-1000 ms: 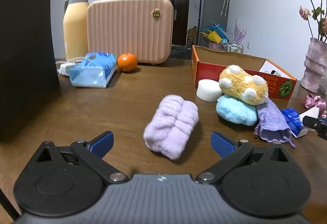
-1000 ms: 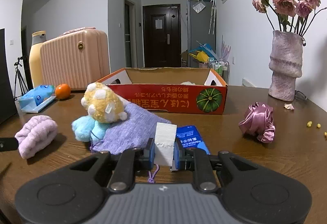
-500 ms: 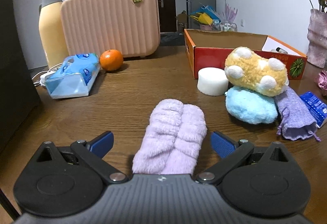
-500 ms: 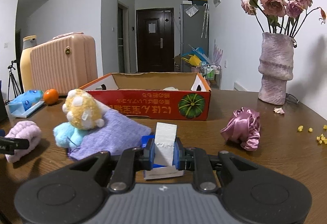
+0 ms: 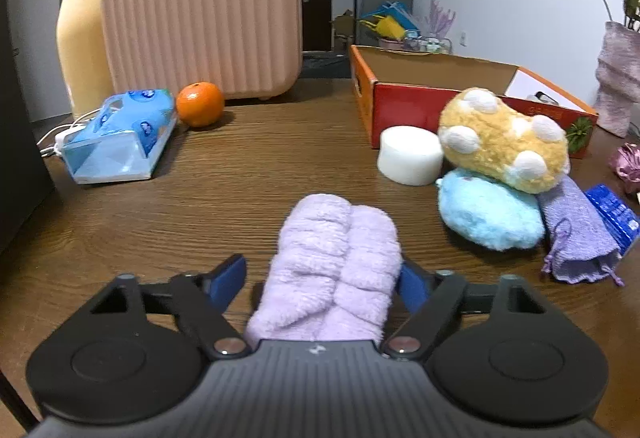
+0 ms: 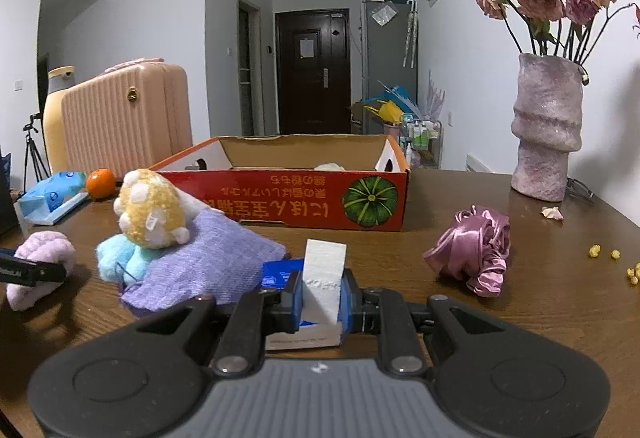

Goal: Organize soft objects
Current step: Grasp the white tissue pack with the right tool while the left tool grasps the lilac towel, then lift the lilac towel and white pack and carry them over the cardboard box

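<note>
Now lilac towel roll (image 5: 332, 270) lies between closing left tongs (image 5: 320, 282).

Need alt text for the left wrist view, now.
The left gripper is closing around a fluffy lilac rolled towel on a brown wooden table. Beyond lie a yellow plush paw atop a blue plush and an open red cardboard box.
</note>
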